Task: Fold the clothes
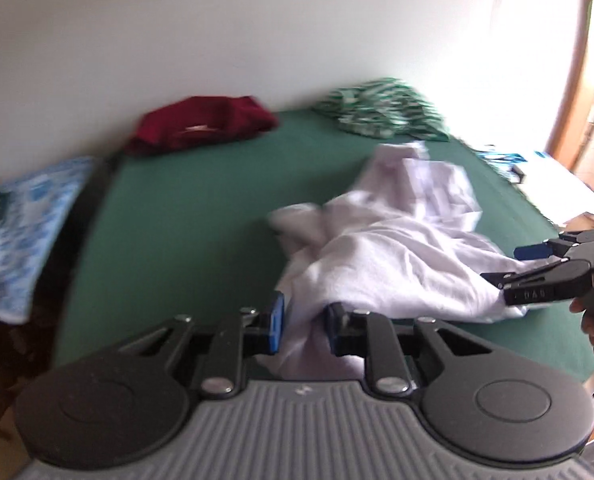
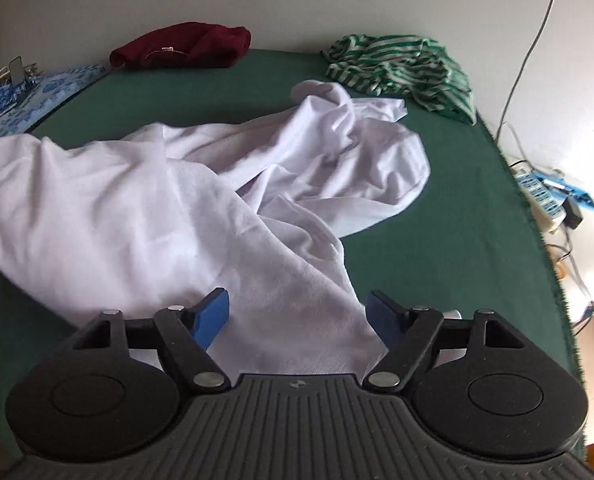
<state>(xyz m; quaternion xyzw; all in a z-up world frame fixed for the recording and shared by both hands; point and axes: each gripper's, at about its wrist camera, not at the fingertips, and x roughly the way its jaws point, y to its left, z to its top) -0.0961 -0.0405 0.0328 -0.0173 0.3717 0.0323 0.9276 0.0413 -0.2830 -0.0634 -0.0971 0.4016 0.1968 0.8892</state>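
Left gripper (image 1: 303,326) pinches white garment (image 1: 397,256), pinched cloth edge hidden.

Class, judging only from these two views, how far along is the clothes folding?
Done: nothing looks folded. In hand: the left claw pinches the crumpled white cotton garment; the right claw is open over its near edge. Left: that garment, the bunched maroon garment and the green-and-white striped garment.
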